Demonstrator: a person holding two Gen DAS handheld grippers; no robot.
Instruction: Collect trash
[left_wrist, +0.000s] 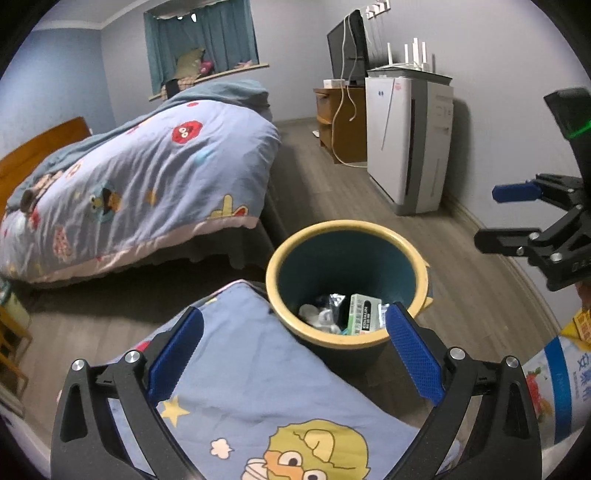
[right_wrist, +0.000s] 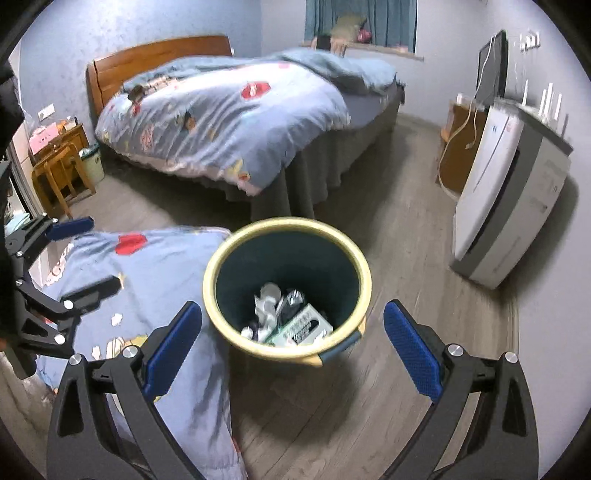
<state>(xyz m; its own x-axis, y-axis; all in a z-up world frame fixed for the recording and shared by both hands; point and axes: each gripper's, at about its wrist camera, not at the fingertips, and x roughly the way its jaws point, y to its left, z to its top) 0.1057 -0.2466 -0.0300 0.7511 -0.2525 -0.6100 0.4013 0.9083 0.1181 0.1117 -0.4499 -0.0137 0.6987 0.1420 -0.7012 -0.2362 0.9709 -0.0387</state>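
Both claws, left claw and right claw, hang spread and empty above the trash bin; stay centred over its rim.

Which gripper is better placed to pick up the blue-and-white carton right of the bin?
Right, probably. The carton sits at the far right, outside the left gripper's open fingers and below the right gripper, which is open and empty too.

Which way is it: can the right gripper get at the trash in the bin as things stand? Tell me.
Probably yes. The right gripper is open and hangs above the bin, whose mouth has no lid. The trash lies deep at the bottom, so it must reach well down inside.
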